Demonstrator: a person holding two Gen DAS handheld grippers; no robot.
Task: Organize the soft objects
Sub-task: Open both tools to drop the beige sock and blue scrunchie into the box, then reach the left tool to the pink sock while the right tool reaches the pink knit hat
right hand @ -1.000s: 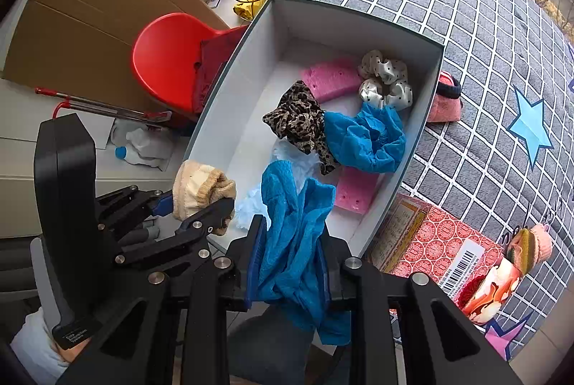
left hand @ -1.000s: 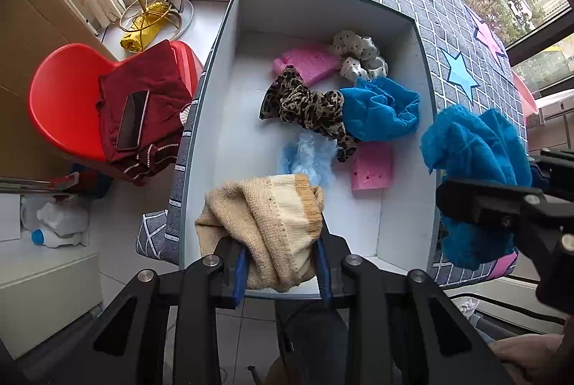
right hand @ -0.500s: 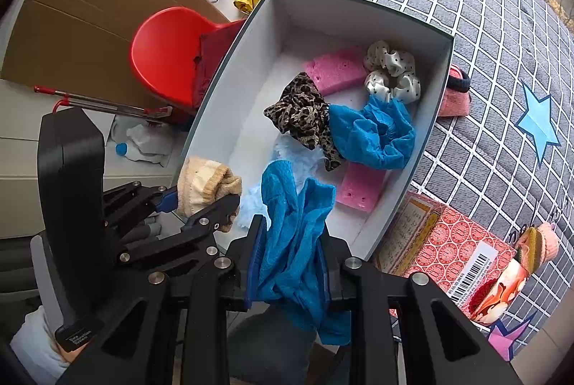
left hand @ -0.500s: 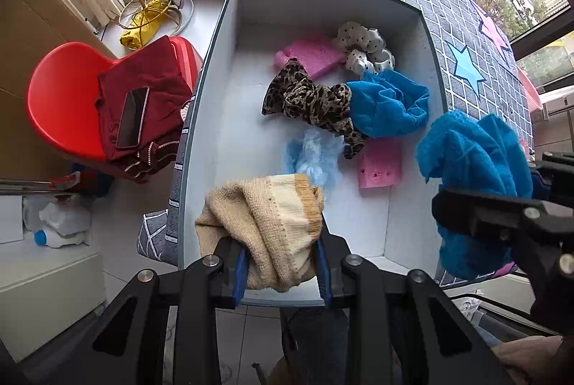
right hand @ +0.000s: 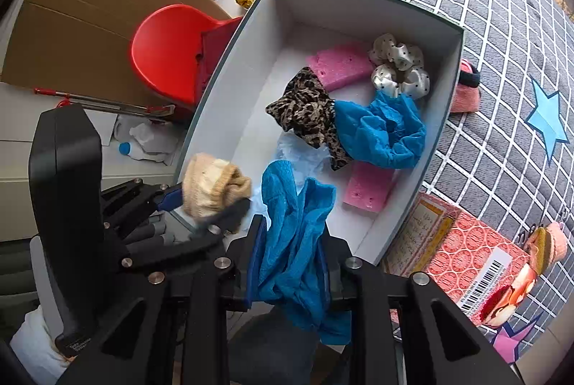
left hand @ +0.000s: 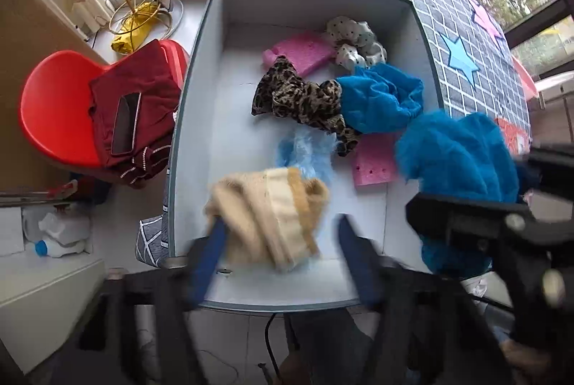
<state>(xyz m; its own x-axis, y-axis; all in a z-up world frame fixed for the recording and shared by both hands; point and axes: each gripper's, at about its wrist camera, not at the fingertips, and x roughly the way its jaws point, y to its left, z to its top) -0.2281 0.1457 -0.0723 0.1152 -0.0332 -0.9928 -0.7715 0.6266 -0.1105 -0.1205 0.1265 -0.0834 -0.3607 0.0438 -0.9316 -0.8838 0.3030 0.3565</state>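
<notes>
Grey checked bed [right hand: 484, 8] carries the box [left hand: 201, 69]. Left gripper [left hand: 280, 241] jaws have just opened wide, dropping the beige sock [left hand: 265, 209] near the box's front edge. Right gripper [right hand: 290, 259] jaws have just been loosening around the blue cloth [right hand: 294, 241]; it should fall next.

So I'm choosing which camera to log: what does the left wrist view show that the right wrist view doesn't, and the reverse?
Only the left wrist view: a dark phone lying on the maroon garment.

Only the right wrist view: the red patterned box and pink slipper beside the white box.

Both: the left gripper, jaws just opened, beige knit hat loose between them; the right gripper, jaws easing apart around the blue cloth; leopard scrunchie.
</notes>
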